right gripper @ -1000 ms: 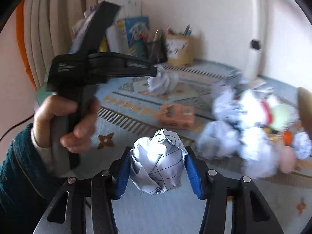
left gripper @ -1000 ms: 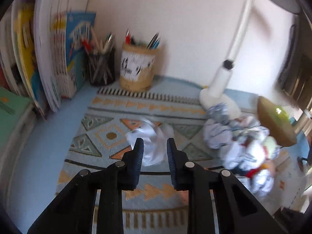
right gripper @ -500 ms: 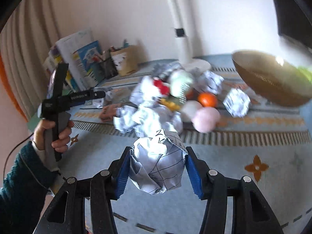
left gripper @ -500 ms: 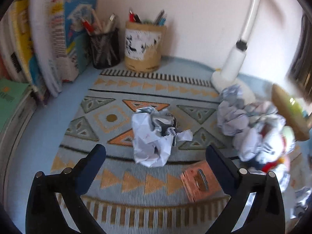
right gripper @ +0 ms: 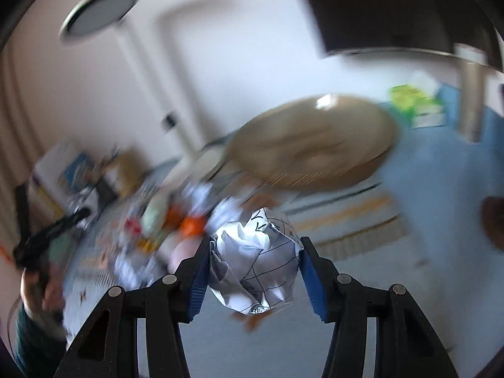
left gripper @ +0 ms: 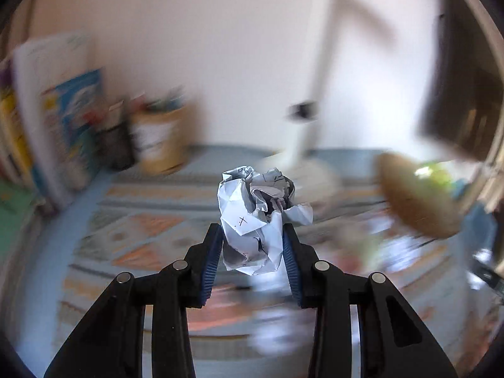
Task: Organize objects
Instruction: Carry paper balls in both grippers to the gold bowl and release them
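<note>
The left gripper (left gripper: 252, 253) now has a crumpled paper ball (left gripper: 256, 217) between its blue pads (left gripper: 210, 261). Half a second ago these fingers stood wide apart above the same ball, which was lying on the patterned mat (left gripper: 138, 220). Now the jaws are closing and the pads already press both sides of the paper. The ball sticks out past the fingertips and no longer rests on the mat.

The right gripper (right gripper: 255, 274) stays clenched on its own paper ball (right gripper: 256, 261), exactly as one second ago; the ball fills the gap between the two pads. What changes here is the view: in front of the fingers there is now the woven bowl (right gripper: 315, 154), a little above and beyond the tips, while the heap of other papers and toys (right gripper: 176, 220) lies to the left of the fingers.

Both pictures are strongly blurred, so both hands seem to be travelling. I judge that each gripper now carries one ball, and the right one is probably near to dropping it in the bowl.
</note>
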`<state>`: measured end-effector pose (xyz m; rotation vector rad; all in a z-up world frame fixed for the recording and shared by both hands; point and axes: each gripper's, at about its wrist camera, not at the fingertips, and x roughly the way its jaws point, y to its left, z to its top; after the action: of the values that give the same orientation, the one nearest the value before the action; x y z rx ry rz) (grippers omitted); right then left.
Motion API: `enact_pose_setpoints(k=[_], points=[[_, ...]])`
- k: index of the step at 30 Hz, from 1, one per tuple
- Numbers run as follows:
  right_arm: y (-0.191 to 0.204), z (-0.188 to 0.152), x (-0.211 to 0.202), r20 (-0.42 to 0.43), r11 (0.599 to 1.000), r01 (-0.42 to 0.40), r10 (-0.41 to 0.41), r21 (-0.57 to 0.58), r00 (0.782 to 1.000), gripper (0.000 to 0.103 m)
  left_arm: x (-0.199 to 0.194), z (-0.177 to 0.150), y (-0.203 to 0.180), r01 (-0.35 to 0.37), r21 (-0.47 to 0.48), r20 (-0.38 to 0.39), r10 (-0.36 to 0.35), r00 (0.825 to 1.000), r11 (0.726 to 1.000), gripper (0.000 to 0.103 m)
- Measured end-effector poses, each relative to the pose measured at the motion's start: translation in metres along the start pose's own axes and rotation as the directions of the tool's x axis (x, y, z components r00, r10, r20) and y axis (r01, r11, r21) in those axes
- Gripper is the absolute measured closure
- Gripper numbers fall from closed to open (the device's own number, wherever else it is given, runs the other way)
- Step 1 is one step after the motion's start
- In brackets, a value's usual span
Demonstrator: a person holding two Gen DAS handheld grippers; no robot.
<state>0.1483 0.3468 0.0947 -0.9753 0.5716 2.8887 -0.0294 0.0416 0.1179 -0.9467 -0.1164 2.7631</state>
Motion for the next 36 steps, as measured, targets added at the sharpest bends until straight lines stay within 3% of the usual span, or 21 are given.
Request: enact_pose_setpoints(k=[3,4,8,13,14,16,17,18,21,24,26,29,31,33,35,36], points=[[-0.038,0.042,-0.018,0.062,0.996,0.058,-0.062,0.068,0.996,0.051,0.007,0.015,-0.079,0.187,0.027,-0.048,-0.185,0.982,0.982,0.068],[-0.046,0.052,-0.019,0.075,0.994,0.062,-0.069,0.086,0.995,0.050,0.012,0.018,-0.107,0.215,0.048,-0.064,-0.212,0.975,0.975,0.068],[-0.068,0.090,0.001,0.073,0.991,0.061,-0.070,0.123,0.995,0.050,0.033,0.027,-0.197,0.250,0.177,-0.083,-0.239,0.967,0.952,0.064],[-0.068,0.115,0.033,0.042,0.991,0.104,-0.108,0.081,0.993,0.051,0.081,0.029,-0.231,0.229,0.195,-0.130,-0.206,0.970,0.954,0.060],[-0.067,0.118,0.037,0.041,0.991,0.117,-0.120,0.068,0.992,0.048,0.090,0.026,-0.236,0.233,0.220,-0.158,-0.202,0.967,0.947,0.055],[-0.065,0.125,0.045,0.047,0.990,0.137,-0.138,0.038,0.989,0.032,0.100,0.024,-0.242,0.213,0.245,-0.163,-0.176,0.971,0.946,0.034],[-0.063,0.124,0.046,0.050,0.989,0.142,-0.144,0.032,0.988,0.021,0.101,0.024,-0.240,0.201,0.238,-0.146,-0.170,0.975,0.950,0.023],[-0.064,0.124,0.046,0.052,0.988,0.153,-0.154,0.027,0.987,0.017,0.099,0.024,-0.234,0.200,0.218,-0.131,-0.175,0.976,0.955,0.023],[-0.066,0.123,0.032,0.076,0.982,0.186,-0.187,0.015,0.979,0.017,0.086,0.024,-0.218,0.228,0.180,-0.135,-0.206,0.969,0.957,0.023],[-0.062,0.113,0.001,0.151,0.977,0.211,-0.211,0.017,0.966,0.010,0.050,0.019,-0.195,0.207,0.192,-0.064,-0.198,0.978,0.959,0.023],[-0.052,0.103,-0.013,0.158,0.984,0.176,-0.175,0.005,0.972,0.009,0.024,0.012,-0.174,0.168,0.195,-0.016,-0.168,0.986,0.966,0.022],[-0.018,0.084,-0.021,0.130,0.992,0.112,-0.103,-0.064,0.986,0.009,-0.018,-0.004,-0.127,0.111,0.148,0.045,-0.119,0.992,0.983,0.013],[0.013,0.064,-0.021,0.108,0.991,0.046,-0.032,-0.128,0.994,0.006,-0.047,-0.019,-0.088,0.037,0.104,0.091,-0.046,0.995,0.994,0.001],[0.041,0.042,-0.015,0.095,0.983,0.015,0.003,-0.185,0.995,0.000,-0.069,-0.033,-0.043,-0.062,0.068,0.116,0.054,0.992,0.996,0.000],[0.066,0.015,-0.002,0.093,0.973,0.019,0.003,-0.232,0.996,0.000,-0.075,-0.046,-0.005,-0.169,0.042,0.104,0.164,0.981,0.985,0.000],[0.075,0.002,0.005,0.097,0.969,0.034,-0.010,-0.245,0.995,0.000,-0.074,-0.053,0.016,-0.242,0.026,0.096,0.238,0.966,0.970,0.001]])
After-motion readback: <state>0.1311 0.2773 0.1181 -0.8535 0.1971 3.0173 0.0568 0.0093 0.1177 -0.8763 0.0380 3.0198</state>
